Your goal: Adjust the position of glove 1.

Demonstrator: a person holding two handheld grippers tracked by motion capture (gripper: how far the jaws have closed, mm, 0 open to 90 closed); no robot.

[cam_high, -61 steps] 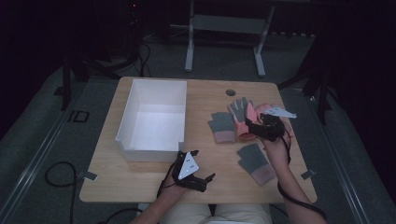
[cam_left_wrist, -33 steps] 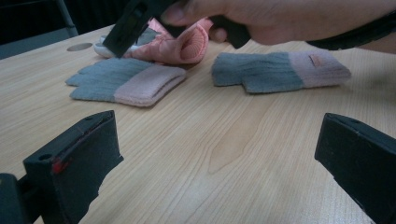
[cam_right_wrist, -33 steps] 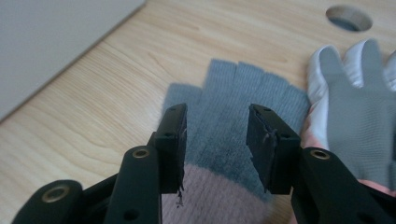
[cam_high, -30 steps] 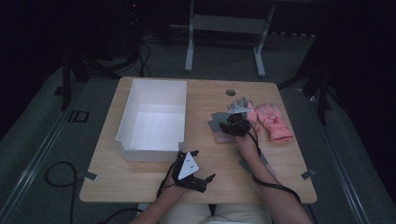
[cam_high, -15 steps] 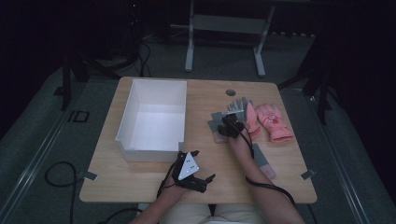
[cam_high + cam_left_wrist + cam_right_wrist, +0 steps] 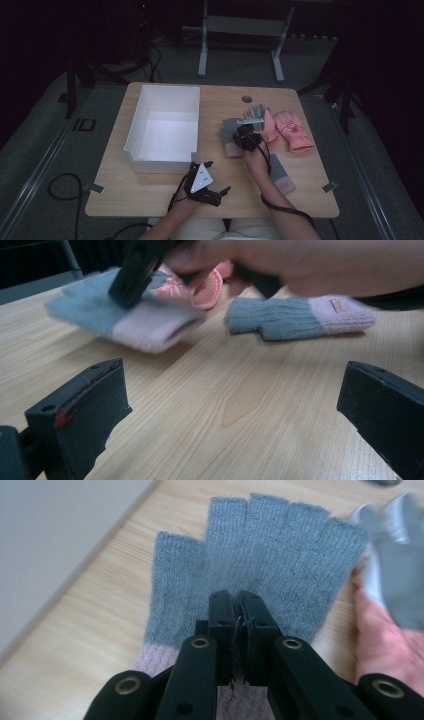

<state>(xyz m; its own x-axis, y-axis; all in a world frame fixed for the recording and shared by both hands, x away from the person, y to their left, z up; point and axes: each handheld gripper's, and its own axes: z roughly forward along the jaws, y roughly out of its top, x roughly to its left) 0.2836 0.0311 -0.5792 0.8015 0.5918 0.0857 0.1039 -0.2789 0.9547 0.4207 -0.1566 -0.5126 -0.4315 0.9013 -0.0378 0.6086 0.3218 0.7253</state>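
A grey fingerless glove with a pink cuff [image 6: 260, 555] lies right of the white box [image 6: 135, 131]. My right gripper [image 6: 238, 136] is shut on a fold of its knit just above the cuff; the jaws have just been closing with that fabric between them. In the left gripper view this glove [image 6: 125, 320] hangs slightly off the wood under the right gripper [image 6: 134, 271]. Its twin grey glove [image 6: 281, 174] lies flat nearer the person. My left gripper [image 6: 215, 192] rests near the table's front edge, jaws wide open [image 6: 230, 410] and nothing between them.
Two pink gloves [image 6: 295, 131] and a pale grey glove [image 6: 256, 112] lie just right of the held glove. A small dark round fitting [image 6: 247, 98] sits near the far edge. Bare wood [image 6: 150, 192] stretches along the front left.
The right gripper came left from the pink gloves onto the grey glove, shut on it and raised it a little. The left gripper stayed put.
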